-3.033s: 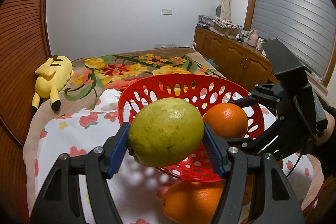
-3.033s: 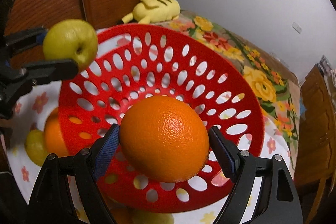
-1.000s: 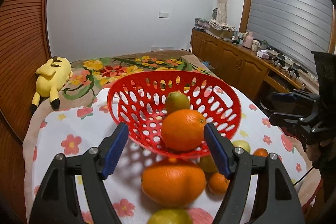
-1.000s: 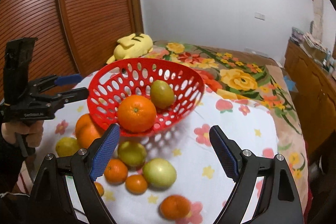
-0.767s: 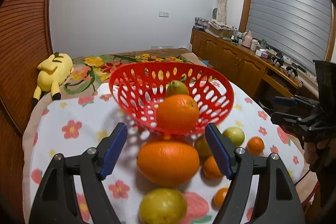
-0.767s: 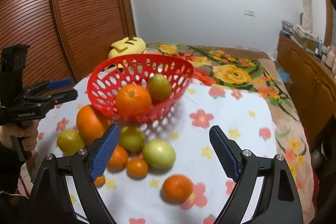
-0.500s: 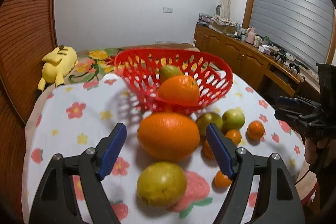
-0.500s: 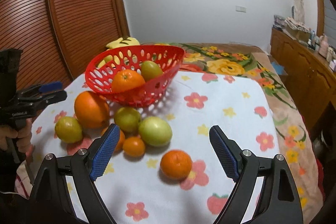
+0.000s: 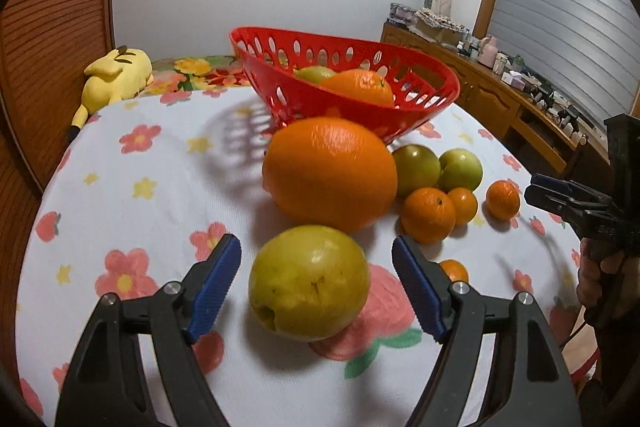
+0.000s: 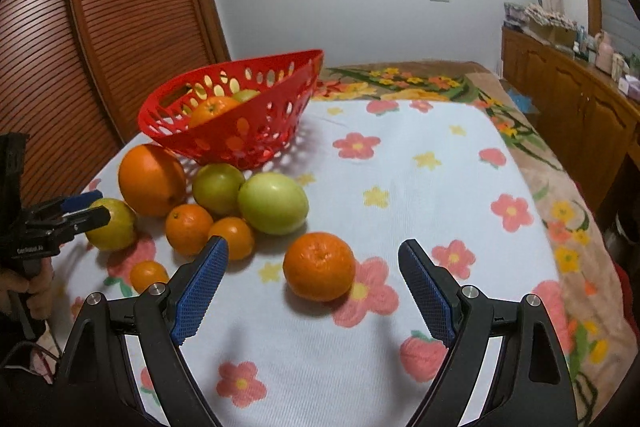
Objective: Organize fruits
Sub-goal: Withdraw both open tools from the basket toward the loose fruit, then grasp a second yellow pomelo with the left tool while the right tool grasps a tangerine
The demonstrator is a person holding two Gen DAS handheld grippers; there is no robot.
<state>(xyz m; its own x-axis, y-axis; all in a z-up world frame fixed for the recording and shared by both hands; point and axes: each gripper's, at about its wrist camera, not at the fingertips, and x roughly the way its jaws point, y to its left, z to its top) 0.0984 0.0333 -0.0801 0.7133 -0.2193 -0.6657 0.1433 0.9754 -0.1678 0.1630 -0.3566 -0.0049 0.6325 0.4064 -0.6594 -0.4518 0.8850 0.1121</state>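
Observation:
A red perforated basket holds an orange and a green fruit; it also shows in the right wrist view. My left gripper is open around a yellow-green fruit on the cloth, the pads apart from it. A big orange lies just behind. My right gripper is open, with a small tangerine between its pads, not touched.
Two green fruits and several small tangerines lie in a cluster by the basket on the flowered cloth. A yellow plush toy lies at the far left. Wooden cabinets stand on the right.
Both grippers have dropped low and closed in on the cloth: the left now brackets the yellow-green fruit, the right the lone tangerine. Three seconds ago each held a fruit, now in the basket.

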